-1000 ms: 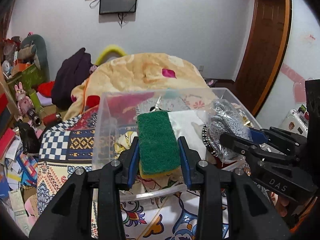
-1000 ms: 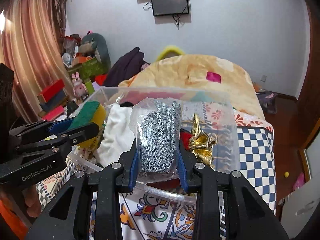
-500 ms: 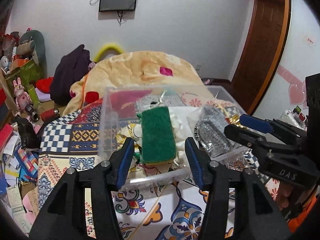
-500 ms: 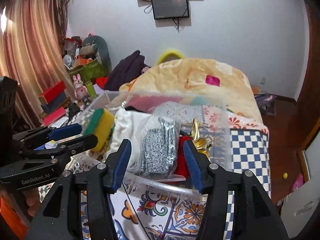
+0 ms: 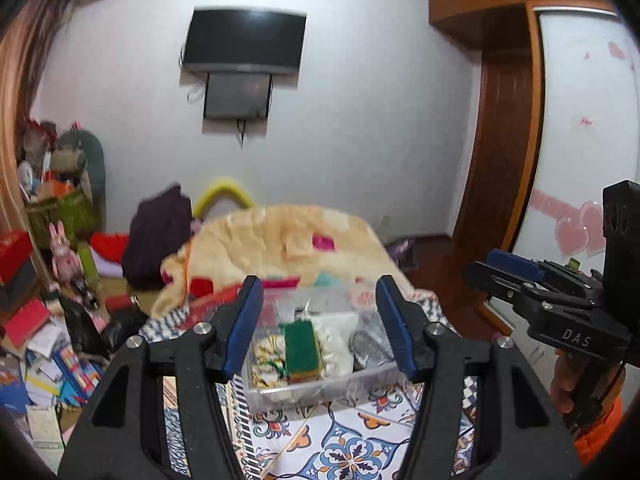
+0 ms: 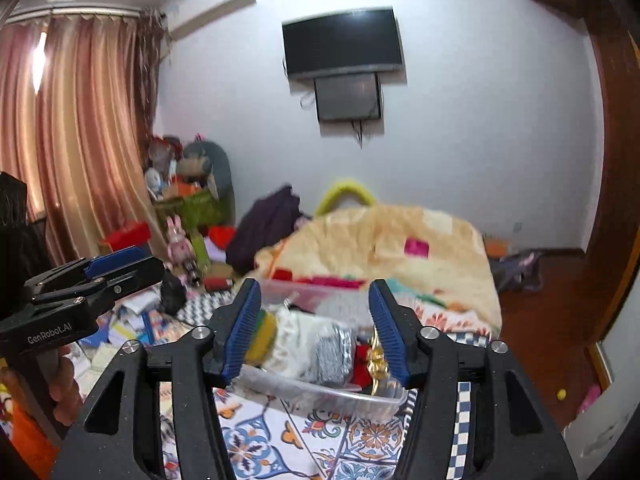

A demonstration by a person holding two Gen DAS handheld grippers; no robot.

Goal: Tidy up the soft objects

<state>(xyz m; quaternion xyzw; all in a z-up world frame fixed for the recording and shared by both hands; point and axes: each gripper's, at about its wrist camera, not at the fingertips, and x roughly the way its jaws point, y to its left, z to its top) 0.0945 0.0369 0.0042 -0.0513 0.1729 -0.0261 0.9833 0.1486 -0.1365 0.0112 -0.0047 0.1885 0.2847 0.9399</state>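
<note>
Left and right wrist views over a bed. The left claw (image 5: pixel 320 326) hangs above the patterned bedspread (image 5: pixel 352 440), its jaws opening and nothing gripped between the blue pads; the clear plastic bin (image 5: pixel 320 390) appears in the gap, well beyond the fingertips. The right claw (image 6: pixel 314 330) is likewise empty, its jaws opening, with the same bin (image 6: pixel 320 394) framed between its fingers but apart from them. Inside the bin, from left to right in the left wrist view: a green-and-yellow sponge (image 5: pixel 301 347) lying with its green face up, a white cloth (image 5: pixel 334 338) just beside it, and a bagged grey speckled item (image 5: pixel 370 344) against the right wall. The right wrist view also shows the sponge's yellow side (image 6: pixel 262 336), the grey bag (image 6: pixel 332 350), and a red and gold piece (image 6: pixel 372 360) at the bin's right end. A cream blanket (image 5: pixel 280 240) is heaped behind the bin. Each claw appears at the edge of the other's view, held in a hand (image 5: pixel 564 380).
</note>
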